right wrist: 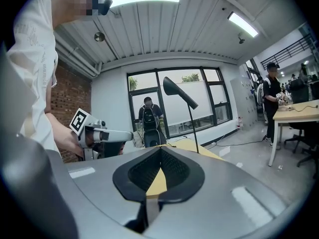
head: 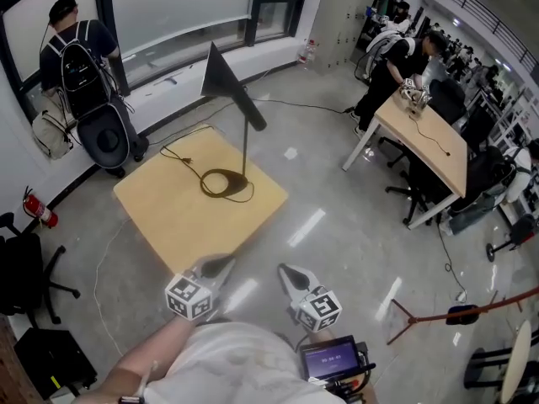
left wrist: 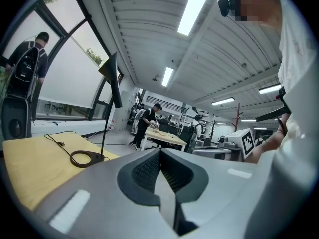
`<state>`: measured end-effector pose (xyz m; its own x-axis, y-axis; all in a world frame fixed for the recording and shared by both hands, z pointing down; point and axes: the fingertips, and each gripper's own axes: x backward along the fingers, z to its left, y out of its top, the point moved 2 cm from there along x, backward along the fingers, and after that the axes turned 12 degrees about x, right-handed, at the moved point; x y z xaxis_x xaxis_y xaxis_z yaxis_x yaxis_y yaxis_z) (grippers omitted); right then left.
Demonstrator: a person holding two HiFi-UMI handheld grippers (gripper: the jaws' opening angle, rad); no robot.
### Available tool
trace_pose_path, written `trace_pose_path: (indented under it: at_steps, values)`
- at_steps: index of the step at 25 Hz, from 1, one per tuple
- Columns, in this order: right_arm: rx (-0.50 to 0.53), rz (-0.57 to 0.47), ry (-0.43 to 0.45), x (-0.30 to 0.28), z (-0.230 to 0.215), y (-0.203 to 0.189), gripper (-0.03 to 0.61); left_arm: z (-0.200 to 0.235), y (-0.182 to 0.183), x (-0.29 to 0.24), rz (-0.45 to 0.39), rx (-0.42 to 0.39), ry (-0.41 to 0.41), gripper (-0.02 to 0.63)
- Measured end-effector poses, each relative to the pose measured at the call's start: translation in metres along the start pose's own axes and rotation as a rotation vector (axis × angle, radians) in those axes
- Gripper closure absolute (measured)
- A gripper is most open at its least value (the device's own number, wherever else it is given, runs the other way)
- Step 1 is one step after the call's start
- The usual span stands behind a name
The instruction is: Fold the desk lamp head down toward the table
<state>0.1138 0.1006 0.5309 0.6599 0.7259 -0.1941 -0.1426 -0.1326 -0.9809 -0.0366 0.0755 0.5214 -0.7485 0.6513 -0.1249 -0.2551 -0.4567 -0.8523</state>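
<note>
Grey L claw (head: 222, 264) & R claw (head: 287, 270): both fully closed, empty.

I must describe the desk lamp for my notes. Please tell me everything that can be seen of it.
The desk lamp is black and looks matte. A ring-shaped base lies flat on the light wooden table. A thin pole stands upright from it, and the long head at the top slants, not folded down. A dark cord runs from the base across the tabletop. Nothing else touches it.
</note>
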Motion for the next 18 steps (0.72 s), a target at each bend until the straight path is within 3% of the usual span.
trace_pose_path:
  at_steps: [12, 18]
  values:
    - [0.022, -0.006, 0.013, -0.046, -0.018, 0.019, 0.568, 0.039, 0.023, 0.004, -0.032, -0.002, 0.045, 0.612]
    - [0.014, 0.007, 0.078, -0.069, -0.026, 0.008, 0.568, 0.052, 0.033, -0.001, -0.055, -0.016, 0.092, 0.612]
